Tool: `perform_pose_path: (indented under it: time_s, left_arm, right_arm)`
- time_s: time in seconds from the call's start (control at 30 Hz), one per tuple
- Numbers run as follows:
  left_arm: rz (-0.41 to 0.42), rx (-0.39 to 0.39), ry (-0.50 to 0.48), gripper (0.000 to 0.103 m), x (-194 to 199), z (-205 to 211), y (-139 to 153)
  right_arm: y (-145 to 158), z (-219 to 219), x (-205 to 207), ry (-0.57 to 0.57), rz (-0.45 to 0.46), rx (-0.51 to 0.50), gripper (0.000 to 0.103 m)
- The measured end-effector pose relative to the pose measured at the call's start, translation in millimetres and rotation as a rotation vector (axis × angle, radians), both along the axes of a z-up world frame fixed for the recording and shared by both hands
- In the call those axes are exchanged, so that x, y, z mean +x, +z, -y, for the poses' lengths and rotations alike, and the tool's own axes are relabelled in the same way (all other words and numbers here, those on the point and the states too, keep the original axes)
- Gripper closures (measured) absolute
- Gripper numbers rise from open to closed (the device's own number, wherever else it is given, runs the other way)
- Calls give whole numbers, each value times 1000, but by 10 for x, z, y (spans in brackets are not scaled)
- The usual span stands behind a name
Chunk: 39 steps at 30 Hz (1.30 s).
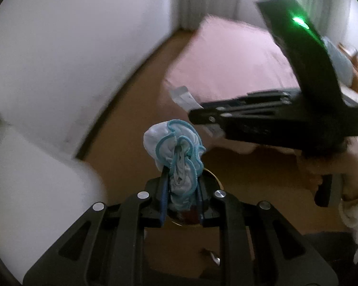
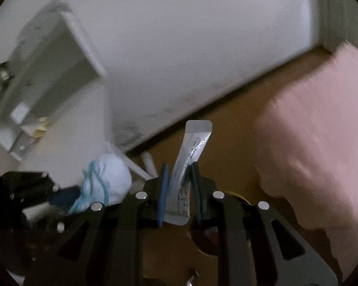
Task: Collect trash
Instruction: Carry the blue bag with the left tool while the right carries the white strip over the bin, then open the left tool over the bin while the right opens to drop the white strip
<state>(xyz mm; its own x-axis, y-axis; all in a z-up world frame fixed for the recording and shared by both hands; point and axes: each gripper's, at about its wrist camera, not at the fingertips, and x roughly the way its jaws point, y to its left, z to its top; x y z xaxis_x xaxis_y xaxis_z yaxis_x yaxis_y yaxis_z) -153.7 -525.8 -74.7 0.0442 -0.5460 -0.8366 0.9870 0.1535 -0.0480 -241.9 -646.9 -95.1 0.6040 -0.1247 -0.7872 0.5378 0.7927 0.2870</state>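
Observation:
My left gripper [image 1: 181, 186] is shut on a crumpled white cloth with light blue trim [image 1: 174, 143], which bulges out above its blue pads. My right gripper [image 2: 179, 186] is shut on a flat silver-white sachet [image 2: 193, 147] with printed text, standing upright between its pads. In the left wrist view the right gripper [image 1: 198, 116] reaches in from the right with the sachet [image 1: 182, 96] in it. In the right wrist view the left gripper [image 2: 64, 196] and the cloth [image 2: 107, 178] are at the lower left. A round bin with a gold rim [image 1: 217, 181] [image 2: 238, 195] lies just below both grippers, mostly hidden by them.
A bed with a pink cover [image 1: 238, 66] [image 2: 322, 131] stands on the right. A white wall [image 1: 71, 59] meets the brown floor [image 1: 131, 131]. White furniture with open shelves [image 2: 35, 90] is at the left. A small scrap [image 1: 212, 255] lies on the floor.

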Motion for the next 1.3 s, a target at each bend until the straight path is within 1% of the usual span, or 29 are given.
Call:
perform_pose_path:
  time_s: [0.03,0.1,0.13,0.2,0.23,0.3,0.37,0.4,0.43,0.53,0.57,0.6,0.63,0.67,0.77,0.83,0.97,1.17,1.3]
  left_arm:
    - [-13,28,-14,85,-58,99,-149]
    - [-30,123,-32,85,-113,317,-602]
    - [-39,166,-35,85,-118,391,-804]
    - [-85,281,-28,85,-61,518,-1327]
    - [-110,325,-17,86,-32,573,-1528]
    - [-151,411,38,86,116,636,-1969]
    - [-188,457,76,87,194,630,-2224]
    - [-208,474,90,87,248,636,-2318]
    - [-225,485,101,87,283,641,-2405]
    - [-237,497,103,88,264,676,-2492]
    - [-239,497,98,88,278,702,-2508]
    - [-238,495,92,88,249,699,-2504]
    - [-239,491,84,88,243,715,-2499]
    - [-241,488,81,88,268,657,-2467]
    - [-246,482,74,87,313,616,-2464]
    - [-253,481,75,87,290,626,-2450]
    - [-270,482,84,87,288,635,-2463]
    - [-275,486,95,87,291,628,-2446]
    - [-272,476,96,87,278,638,-2395]
  right_arm:
    - [-195,92,-51,-18,-26,39,83]
    - [-788,296,-129,-53,-78,208,83]
    - [-1038,352,-150,-63,-103,266,83]
    - [-1612,398,-162,-73,-186,370,83]
    - [-1802,394,-146,-70,-220,401,83]
    - [-2241,392,-184,-85,-301,473,83]
    - [-2521,399,-243,-113,-334,532,83]
    - [-2609,408,-280,-127,-335,554,83]
    - [-2657,409,-301,-139,-331,567,83]
    - [-2762,438,-384,-194,-290,602,83]
    - [-2787,402,-384,-212,-274,618,83]
    - [-2793,369,-276,-228,-260,630,83]
    - [-2813,376,-292,-246,-251,638,83]
    - [-2845,345,-265,-228,-271,641,83]
    - [-2849,387,-312,-236,-293,600,83]
    - [-2843,425,-360,-252,-282,614,83]
    - [-2820,478,-426,-269,-274,604,83]
    - [-2830,499,-420,-265,-272,601,83]
    - [-2767,484,-468,-267,-260,590,83]
